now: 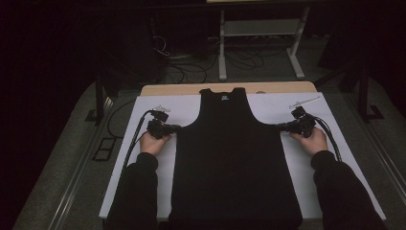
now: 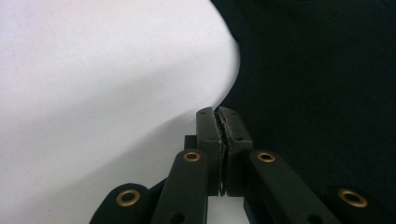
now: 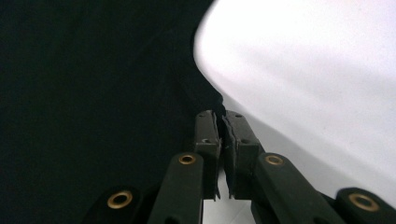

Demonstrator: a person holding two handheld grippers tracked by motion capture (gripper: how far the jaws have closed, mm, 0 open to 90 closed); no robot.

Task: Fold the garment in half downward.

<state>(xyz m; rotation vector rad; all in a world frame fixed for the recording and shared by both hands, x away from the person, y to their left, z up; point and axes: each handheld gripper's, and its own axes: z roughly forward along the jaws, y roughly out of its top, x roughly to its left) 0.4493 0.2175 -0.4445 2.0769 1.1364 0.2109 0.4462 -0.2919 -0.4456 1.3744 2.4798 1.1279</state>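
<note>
- A black vest (image 1: pixel 234 158) lies flat on the white surface (image 1: pixel 306 167), neck toward the far edge, hem at the near edge.
- The left hand-held gripper (image 1: pixel 176 128) meets the vest's left side edge just below the armhole; in the left gripper view (image 2: pixel 218 122) its jaws are pressed together, right at the cloth's edge, and whether cloth is pinched between them cannot be told.
- The right hand-held gripper (image 1: pixel 280 126) meets the right side edge at the same height; in the right gripper view (image 3: pixel 219 123) its jaws are also together at the cloth's edge, and a pinch of cloth cannot be confirmed.
- Bare white surface runs down both sides of the vest, giving each hand room outward.
- Two small pale objects lie near the far corners, one (image 1: pixel 160 108) beyond the left hand, one (image 1: pixel 305 102) beyond the right.
- Each gripper's cable trails along the outer side of its forearm.
</note>
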